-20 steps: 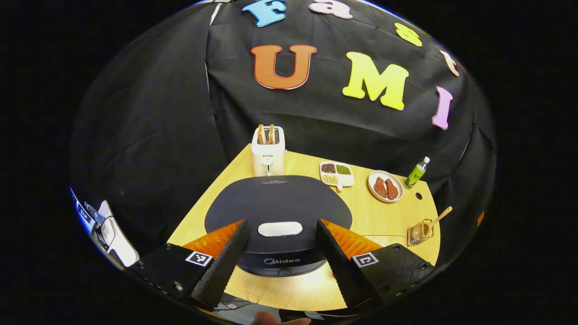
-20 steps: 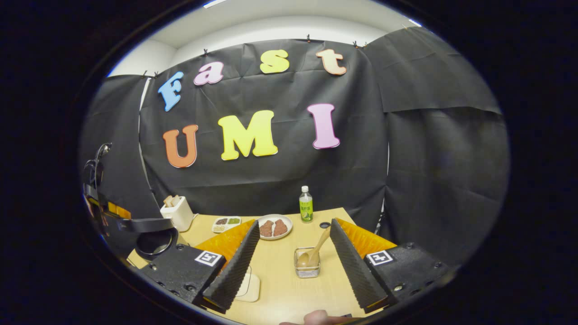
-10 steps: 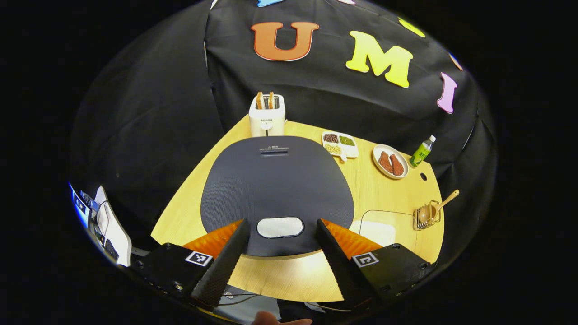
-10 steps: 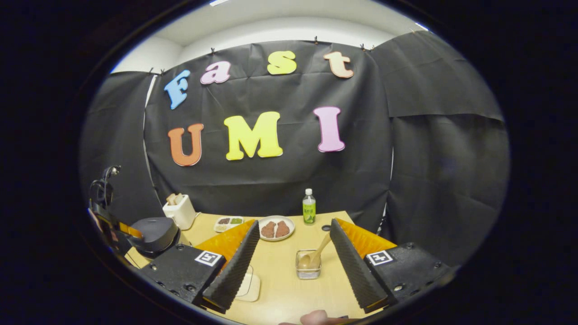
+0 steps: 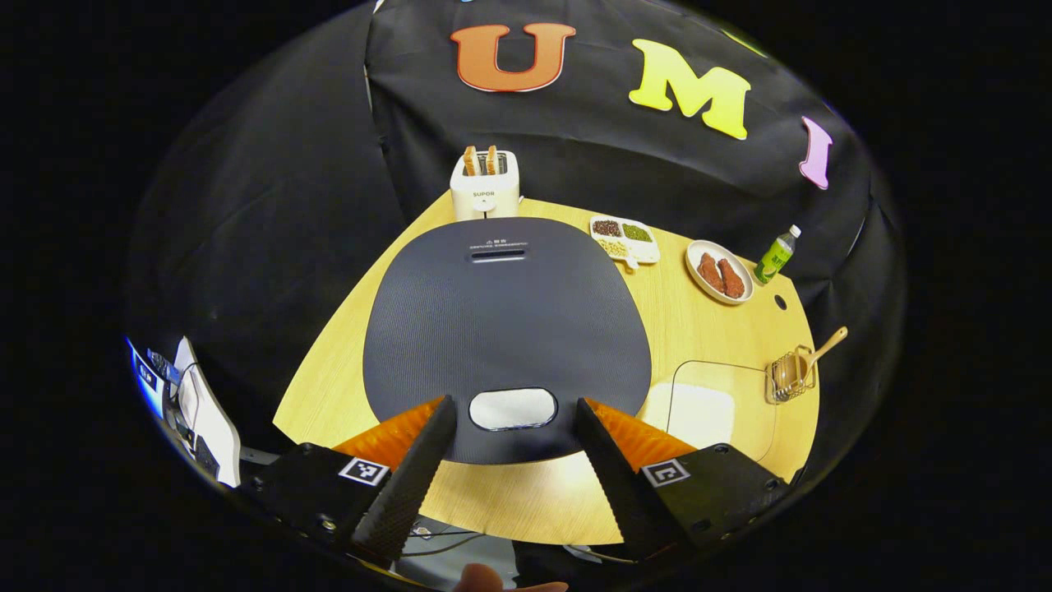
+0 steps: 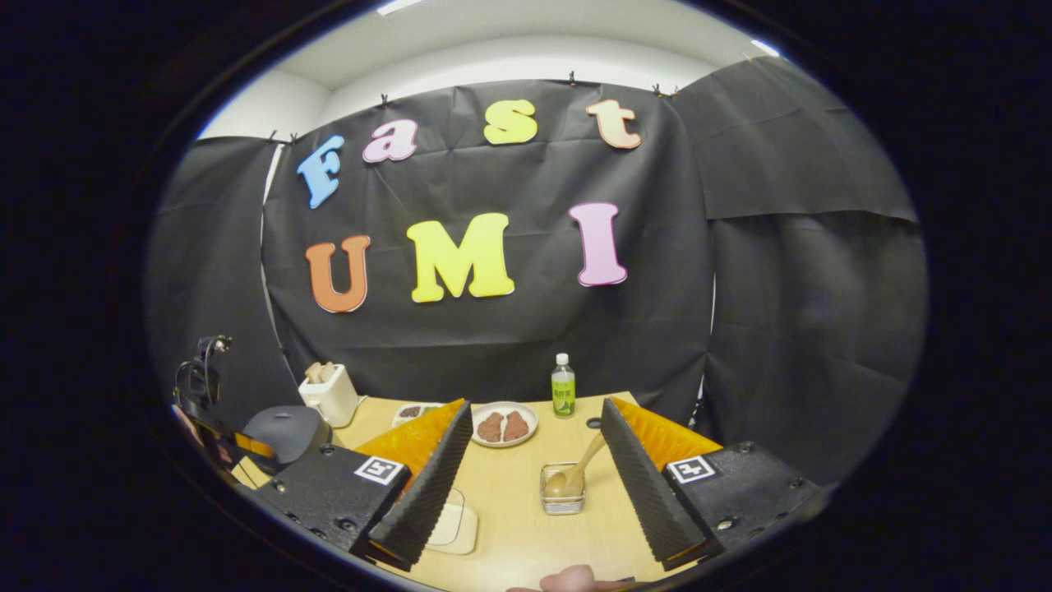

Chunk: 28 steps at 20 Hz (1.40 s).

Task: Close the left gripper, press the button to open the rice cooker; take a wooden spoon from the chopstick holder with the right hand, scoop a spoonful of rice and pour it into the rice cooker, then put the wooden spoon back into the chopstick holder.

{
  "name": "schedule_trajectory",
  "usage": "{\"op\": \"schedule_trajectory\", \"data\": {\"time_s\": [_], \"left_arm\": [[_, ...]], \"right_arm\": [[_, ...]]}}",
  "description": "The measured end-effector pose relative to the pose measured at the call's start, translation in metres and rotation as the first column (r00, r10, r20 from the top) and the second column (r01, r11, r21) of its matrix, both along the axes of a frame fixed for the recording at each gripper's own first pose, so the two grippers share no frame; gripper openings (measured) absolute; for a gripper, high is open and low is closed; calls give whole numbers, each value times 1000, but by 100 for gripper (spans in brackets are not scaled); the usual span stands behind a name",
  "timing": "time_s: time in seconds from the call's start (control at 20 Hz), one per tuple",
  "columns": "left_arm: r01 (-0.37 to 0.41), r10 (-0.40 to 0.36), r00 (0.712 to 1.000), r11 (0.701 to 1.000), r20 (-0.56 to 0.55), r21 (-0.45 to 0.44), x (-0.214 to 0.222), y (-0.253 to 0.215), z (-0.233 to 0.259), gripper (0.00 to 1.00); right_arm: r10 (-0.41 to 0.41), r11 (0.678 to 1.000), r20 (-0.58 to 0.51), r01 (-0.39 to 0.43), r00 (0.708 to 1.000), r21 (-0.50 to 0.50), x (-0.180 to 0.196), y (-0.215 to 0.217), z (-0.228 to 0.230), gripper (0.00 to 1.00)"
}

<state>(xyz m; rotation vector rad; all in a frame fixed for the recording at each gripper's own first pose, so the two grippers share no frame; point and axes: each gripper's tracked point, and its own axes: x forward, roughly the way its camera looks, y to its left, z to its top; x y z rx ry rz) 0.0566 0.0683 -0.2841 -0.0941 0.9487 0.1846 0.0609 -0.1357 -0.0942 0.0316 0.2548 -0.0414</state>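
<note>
Left gripper view is looking down on the rice cooker (image 5: 505, 329), whose dark lid is lying shut and taking up the left and middle of the tabletop (image 5: 723, 337). The left gripper (image 5: 509, 432) is hovering over the cooker's near edge with its fingers apart, and the pale oval button (image 5: 512, 409) is sitting right between them. That is the first risk: the task wants the fingers together before pressing, and with the gap as it is now, a downward push is likely to straddle the button and land on the lid on both sides, so the lid is not releasing. Closing while too low could also pinch the button's rim instead of pressing it.

Farther right, a shallow clear container (image 5: 713, 407) is resting near the cooker; I cannot tell what it holds. Beyond it, at the right edge, the chopstick holder (image 5: 791, 374) is carrying the wooden spoon (image 5: 814, 353), its handle leaning out to the right.

Right gripper view is showing the right gripper (image 6: 530, 473) waiting with its fingers wide apart, touching nothing, the holder and spoon standing between them but farther off. The holder is looking light and is sitting near the tabletop's edge, so a grab on the tilted handle that drags sideways may be tipping it or sliding it off.
</note>
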Motion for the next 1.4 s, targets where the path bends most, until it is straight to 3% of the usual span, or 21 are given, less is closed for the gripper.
{"op": "schedule_trajectory", "data": {"time_s": [0.05,0.1,0.15,0.2,0.5,0.55,0.75,0.85,0.95,1.1,1.15,1.25,1.4], "left_arm": [[-6,6,1000,1000,12,-5,3,2,3,97],[-9,9,1000,1000,6,-10,2,3,2,100],[-7,7,1000,1000,14,-12,3,3,2,98],[-9,9,1000,1000,16,-14,3,2,2,98],[-38,42,994,998,102,-46,10,5,10,96],[-53,58,992,998,116,-43,10,8,13,96],[-24,30,965,999,259,-27,21,5,61,95],[9,-9,934,1000,358,3,27,2,99,95],[46,-47,884,999,465,14,33,-10,145,95],[93,-105,791,994,602,51,30,-24,203,95],[110,-124,757,992,641,62,26,-30,219,95],[135,-158,697,987,700,89,11,-42,244,95],[153,-201,627,979,752,135,-13,-53,261,95]], "right_arm": [[1,1000,0,-1,1000,-4,-1,2,-1,100],[3,1000,1,-3,1000,-8,-2,3,-1,94],[5,1000,3,-5,1000,-10,-3,6,0,94],[4,1000,8,-4,1000,-10,-3,7,2,100],[-18,1000,-1,18,1000,4,-1,13,3,100],[-22,1000,-1,22,1000,5,0,14,5,94],[-26,1000,23,26,999,3,0,26,17,94],[-23,1000,39,23,999,-1,-2,34,25,94],[-20,1000,61,19,998,4,-2,44,36,94],[-22,1000,105,21,994,7,-7,56,56,94],[-23,1000,118,22,993,9,-11,61,63,100],[-22,1000,140,20,990,15,-20,72,73,100],[-26,1000,190,25,982,5,-38,86,89,100]]}}
